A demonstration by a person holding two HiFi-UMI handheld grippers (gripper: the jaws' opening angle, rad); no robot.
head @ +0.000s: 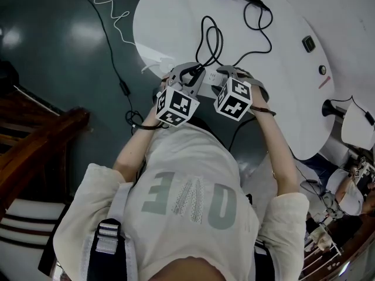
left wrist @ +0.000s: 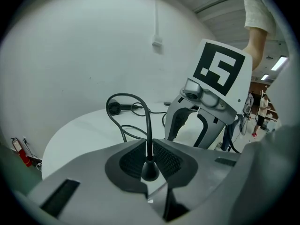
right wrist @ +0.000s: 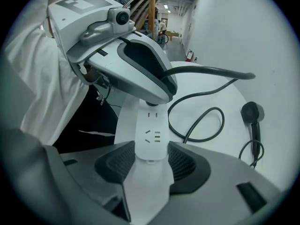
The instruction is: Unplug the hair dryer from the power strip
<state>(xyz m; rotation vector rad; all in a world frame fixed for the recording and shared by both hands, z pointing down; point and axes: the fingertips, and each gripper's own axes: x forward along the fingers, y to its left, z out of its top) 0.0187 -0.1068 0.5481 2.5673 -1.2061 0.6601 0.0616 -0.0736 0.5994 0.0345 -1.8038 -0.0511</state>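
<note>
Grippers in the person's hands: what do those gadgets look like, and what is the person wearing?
The left gripper and right gripper are smooth light-grey plastic shells with dark, mesh-textured pads inside the jaws. Each carries a white cube printed with black square markers, and a small round camera on top. The person wears a pale short-sleeved T-shirt with large faded letters.
</note>
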